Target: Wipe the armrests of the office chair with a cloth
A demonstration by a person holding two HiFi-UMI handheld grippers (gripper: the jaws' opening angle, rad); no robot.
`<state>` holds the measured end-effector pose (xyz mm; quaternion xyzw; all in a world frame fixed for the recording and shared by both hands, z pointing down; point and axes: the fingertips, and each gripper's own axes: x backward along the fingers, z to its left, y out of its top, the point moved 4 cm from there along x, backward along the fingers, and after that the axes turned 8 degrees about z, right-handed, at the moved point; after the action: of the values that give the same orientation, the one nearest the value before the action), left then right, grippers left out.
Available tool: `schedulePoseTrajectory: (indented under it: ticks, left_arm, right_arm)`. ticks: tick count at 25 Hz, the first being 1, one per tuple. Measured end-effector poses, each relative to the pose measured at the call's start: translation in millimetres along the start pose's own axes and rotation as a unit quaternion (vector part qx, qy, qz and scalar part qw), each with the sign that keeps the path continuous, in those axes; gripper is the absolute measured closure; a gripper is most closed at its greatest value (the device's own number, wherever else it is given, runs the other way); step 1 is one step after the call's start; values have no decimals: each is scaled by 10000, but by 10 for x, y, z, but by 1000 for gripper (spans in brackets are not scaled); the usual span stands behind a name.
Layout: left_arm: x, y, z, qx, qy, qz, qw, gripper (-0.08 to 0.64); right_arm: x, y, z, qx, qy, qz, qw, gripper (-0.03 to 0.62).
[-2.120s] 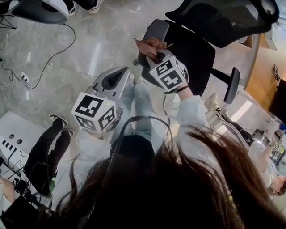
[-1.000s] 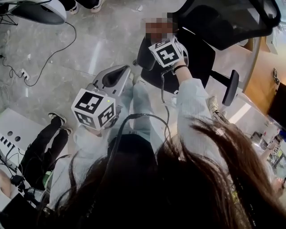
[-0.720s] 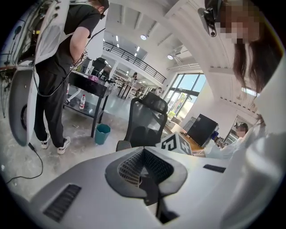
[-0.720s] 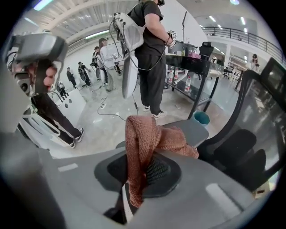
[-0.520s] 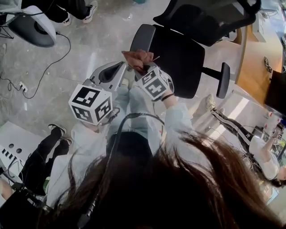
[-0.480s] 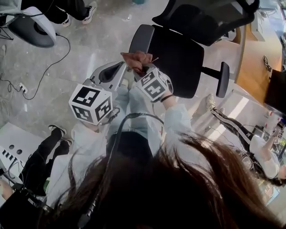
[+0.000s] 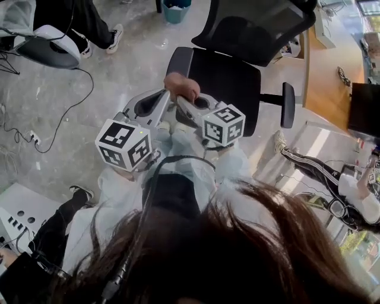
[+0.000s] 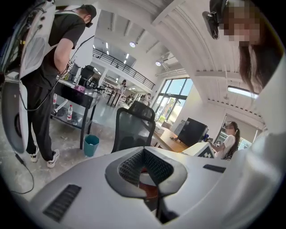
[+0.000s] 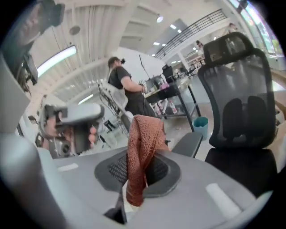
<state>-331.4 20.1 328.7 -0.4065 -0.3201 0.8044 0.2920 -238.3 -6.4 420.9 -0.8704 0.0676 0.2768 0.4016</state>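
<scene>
She holds the left gripper (image 7: 165, 100) out low in front of her, jaws together with nothing clamped. Just beside it, tip to tip, the right gripper (image 7: 180, 102) pinches the rust-red cloth (image 7: 181, 86), near the front end of the chair's (image 7: 228, 77) grey armrest (image 7: 178, 59). A teal bin (image 7: 177, 12) stands beyond.

Left gripper (image 7: 165, 98) and right gripper (image 7: 183, 103) side by side, tips converging. Rust-brown cloth (image 7: 181, 86) bunched at right gripper's tip. Chair (image 7: 222, 74) just beyond both tips. Near armrest (image 7: 177, 59) directly past cloth, contact unclear. Far armrest (image 7: 288, 104) well right of right gripper.
</scene>
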Motion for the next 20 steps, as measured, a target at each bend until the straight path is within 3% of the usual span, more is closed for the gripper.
schedulePoseTrajectory:
  ticks: [6, 9, 14, 20]
  left_arm:
    - [299, 487, -350, -339, -309, -594, 9972, 557]
    - [311, 604, -538, -584, -536, -691, 9945, 557]
    - [182, 675, -696, -807, -901, -560, 9911, 557]
    - [-158, 516, -954, -780, -1319, -191, 9880, 557]
  right_arm:
    - [970, 773, 734, 161, 361, -1689, 9848, 551]
    - [1332, 944, 922, 326, 188, -2249, 9736, 551]
    - [1683, 1013, 1003, 507, -345, -2624, 9630, 551]
    - [2058, 701, 651, 60, -866, -2740, 9578, 551]
